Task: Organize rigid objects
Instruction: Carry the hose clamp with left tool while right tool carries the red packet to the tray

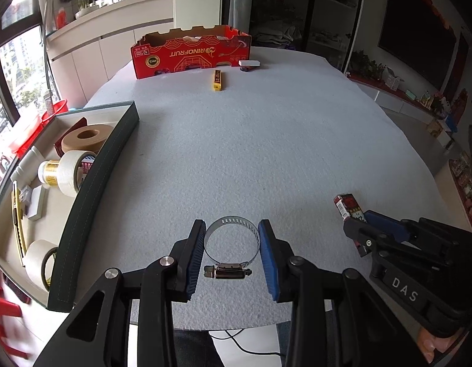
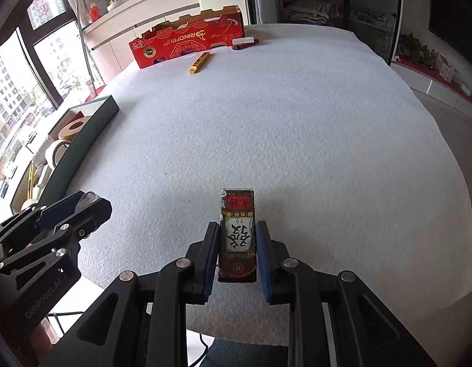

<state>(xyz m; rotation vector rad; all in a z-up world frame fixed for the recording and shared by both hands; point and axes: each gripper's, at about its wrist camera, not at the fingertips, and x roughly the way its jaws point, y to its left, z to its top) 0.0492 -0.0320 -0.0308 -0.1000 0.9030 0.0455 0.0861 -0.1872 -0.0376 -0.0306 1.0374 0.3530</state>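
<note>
My left gripper (image 1: 231,229) is shut on a metal hose clamp (image 1: 231,246), its blue pads touching the ring's two sides, above the white felt table (image 1: 266,153). My right gripper (image 2: 237,229) is shut on a small printed card box (image 2: 237,234) with red and green artwork; the box also shows in the left wrist view (image 1: 347,206). The left gripper appears in the right wrist view at the lower left (image 2: 67,211). A dark green tray (image 1: 98,183) at the left holds tape rolls (image 1: 73,168).
A red cardboard fruit box (image 1: 190,52) stands at the table's far edge. Before it lie a yellow utility knife (image 1: 217,80), a white eraser block (image 1: 249,62) and a dark marker (image 1: 246,69). A red chair (image 1: 3,315) is at the lower left.
</note>
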